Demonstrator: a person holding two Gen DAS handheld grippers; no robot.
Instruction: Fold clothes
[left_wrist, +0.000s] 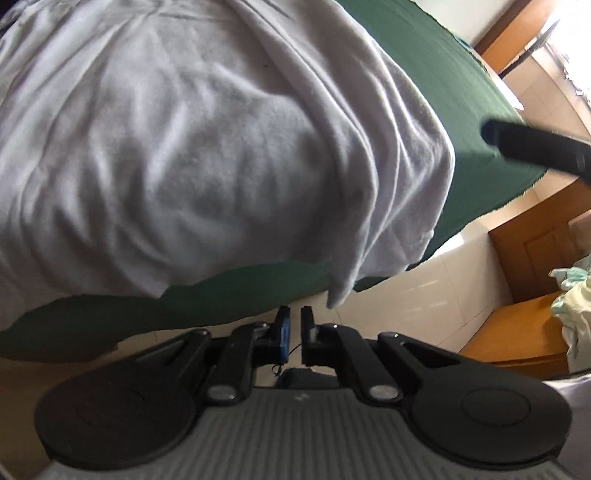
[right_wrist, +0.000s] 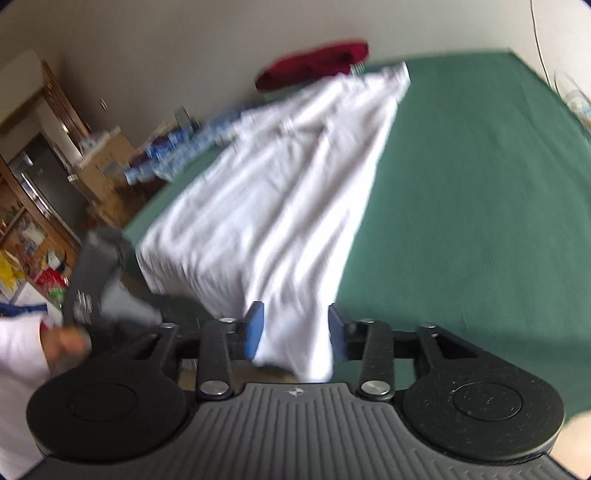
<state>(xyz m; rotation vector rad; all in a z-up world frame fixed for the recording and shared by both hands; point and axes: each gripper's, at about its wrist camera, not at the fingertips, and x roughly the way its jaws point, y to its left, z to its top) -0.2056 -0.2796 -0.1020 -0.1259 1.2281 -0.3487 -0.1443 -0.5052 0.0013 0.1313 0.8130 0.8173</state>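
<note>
step: early in the fold. the white garment (right_wrist: 266, 206) lies spread lengthwise on the green cover (right_wrist: 480, 221), its near hem hanging over the cover's edge at the bottom of both views. it looks like the hem corners are being picked up.
garment place: fills the upper left of the left wrist view; in the right wrist view it runs from bottom centre to the upper middle, toward a dark red cloth (right_wrist: 314, 64) at the far end.
left gripper (left_wrist: 294, 325): jaws clenched, nothing between them; the hem's hanging corner (left_wrist: 338, 291) is just up and right of the tips, apart from them. it tilts steeply down, low at the cover's edge.
right gripper (right_wrist: 295, 332): jaws parted with the hem between them; the blue pads (right_wrist: 255, 328) do not seem to press, so released.
next move: my guess is that the left must reopen and reach that corner, the right must close on the hem, then both lift together.
hand: blurred at lower left of the right wrist view, holding the left gripper's body.
</note>
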